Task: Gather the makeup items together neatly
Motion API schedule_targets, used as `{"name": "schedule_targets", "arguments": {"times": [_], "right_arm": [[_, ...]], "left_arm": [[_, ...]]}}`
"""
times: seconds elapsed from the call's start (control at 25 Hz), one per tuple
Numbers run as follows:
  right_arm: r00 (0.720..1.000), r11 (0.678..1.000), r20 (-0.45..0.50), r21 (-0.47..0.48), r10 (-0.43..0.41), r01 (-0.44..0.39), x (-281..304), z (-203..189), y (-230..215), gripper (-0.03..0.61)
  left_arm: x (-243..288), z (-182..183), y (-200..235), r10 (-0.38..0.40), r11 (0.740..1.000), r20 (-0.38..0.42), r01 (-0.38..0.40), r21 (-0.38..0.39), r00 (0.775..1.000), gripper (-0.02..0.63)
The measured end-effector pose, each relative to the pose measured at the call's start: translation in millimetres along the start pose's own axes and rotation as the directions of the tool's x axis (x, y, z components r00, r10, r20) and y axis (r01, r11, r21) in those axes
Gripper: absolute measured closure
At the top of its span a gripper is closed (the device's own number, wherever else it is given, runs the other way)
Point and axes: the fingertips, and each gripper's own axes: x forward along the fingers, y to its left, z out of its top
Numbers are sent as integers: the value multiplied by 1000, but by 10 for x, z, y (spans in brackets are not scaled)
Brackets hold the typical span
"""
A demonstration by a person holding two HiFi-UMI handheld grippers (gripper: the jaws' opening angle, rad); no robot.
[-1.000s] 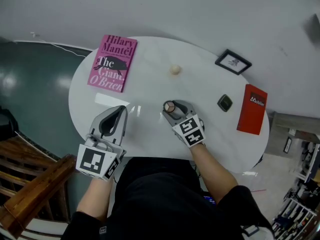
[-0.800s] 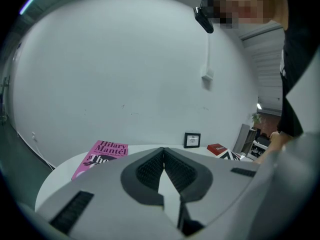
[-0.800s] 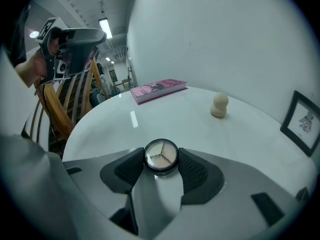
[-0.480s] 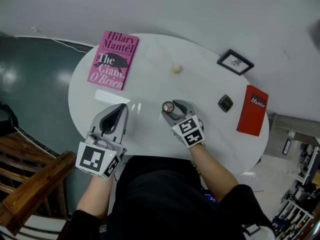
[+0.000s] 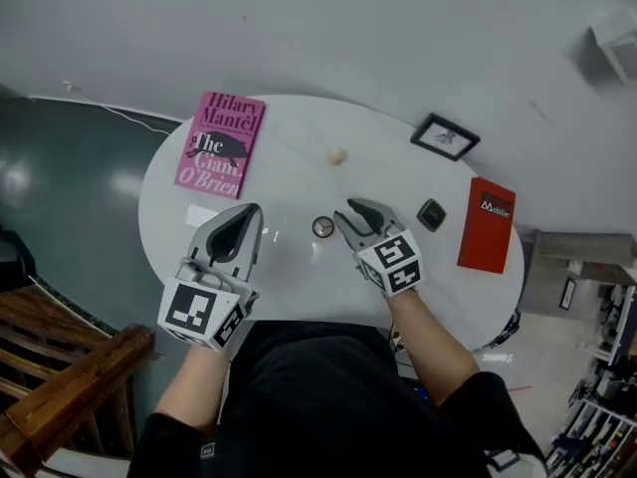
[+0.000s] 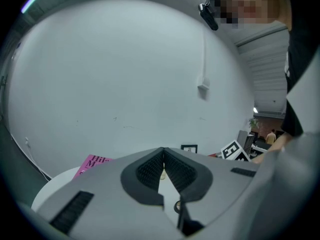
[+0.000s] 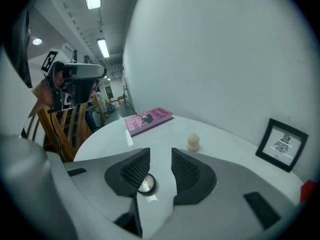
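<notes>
- Pink book [image 5: 220, 144]: cover reads "Hilary Mantel", "The Giant, O'Brien".
- Round compact [image 5: 322, 227]: flat on white table [image 5: 289, 277], just left of right gripper [image 5: 348, 210], outside its jaws.
- Right gripper: jaws partway apart, just been closing, nothing between.
- Left gripper [image 5: 249, 210]: jaws together, empty.

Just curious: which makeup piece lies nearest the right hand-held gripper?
The round compact, beside the right hand-held gripper, whose empty jaws have just been closing; sponge and square case lie farther.
</notes>
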Motion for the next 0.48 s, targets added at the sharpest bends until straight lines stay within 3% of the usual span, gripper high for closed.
{"name": "schedule_targets", "arguments": {"times": [0.12, 0.24, 0.48], "right_arm": [[998, 1000, 63, -19, -10, 11, -175, 221, 28, 444], [991, 999, 131, -34, -22, 26, -391, 403, 78, 505], [972, 997, 218, 10, -83, 83, -860, 493, 175, 531]], "left_arm": [[-47, 143, -80, -31, 1000, 38, 31, -2, 999, 603], [-111, 239, -207, -80, 996, 64, 78, 34, 995, 603], [-31, 143, -366, -137, 986, 47, 131, 104, 989, 601]]}}
